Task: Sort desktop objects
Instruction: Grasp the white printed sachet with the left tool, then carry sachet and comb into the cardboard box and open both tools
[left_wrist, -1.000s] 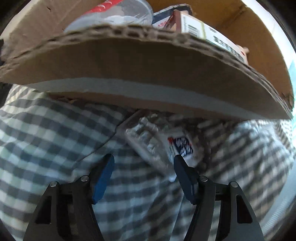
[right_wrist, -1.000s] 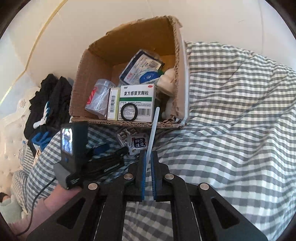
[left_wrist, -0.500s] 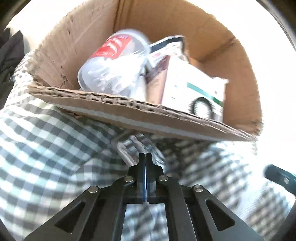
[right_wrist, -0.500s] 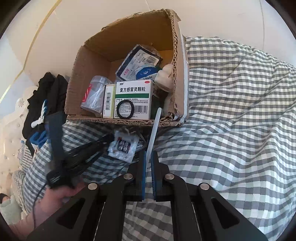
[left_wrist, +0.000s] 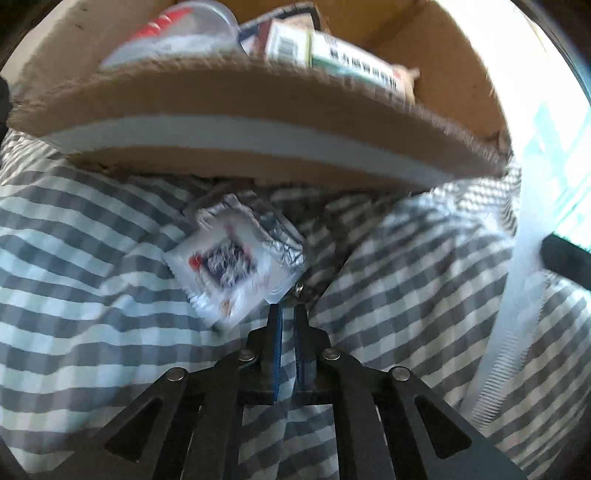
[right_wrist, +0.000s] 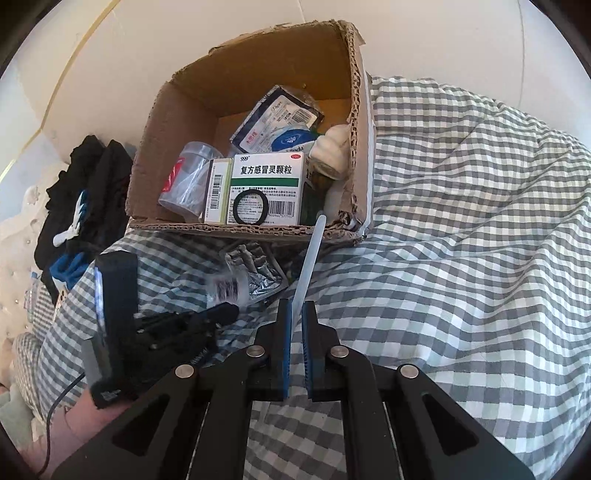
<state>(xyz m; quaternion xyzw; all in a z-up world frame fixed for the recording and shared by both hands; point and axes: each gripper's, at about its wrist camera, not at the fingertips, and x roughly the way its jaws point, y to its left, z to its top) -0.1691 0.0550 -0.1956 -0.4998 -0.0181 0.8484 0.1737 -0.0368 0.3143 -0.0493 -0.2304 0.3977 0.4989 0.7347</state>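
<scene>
An open cardboard box (right_wrist: 354, 122) lies on a grey checked bedcover (right_wrist: 461, 221), its near wall filling the top of the left wrist view (left_wrist: 258, 107). My left gripper (left_wrist: 288, 314) is shut on the corner of a clear plastic packet with a white printed sachet (left_wrist: 229, 262), held just in front of the box. The packet shows blurred in the right wrist view (right_wrist: 236, 284). My right gripper (right_wrist: 296, 314) is shut on a thin pale blue strip (right_wrist: 310, 258) that points up at the box's front edge. The strip crosses the right of the left wrist view (left_wrist: 517, 295).
Inside the box are a green and white medicine carton (right_wrist: 269, 184) with a black hair band (right_wrist: 251, 207) on it, a clear plastic cup (right_wrist: 184, 184), a dark packet (right_wrist: 277, 114) and a white object (right_wrist: 332, 147). Dark clothes (right_wrist: 88, 184) lie to the left.
My left gripper closed on the packet, lifted it from the bedcover and has now dropped lower before the box wall. My right gripper kept hold of the strip and barely moved.
</scene>
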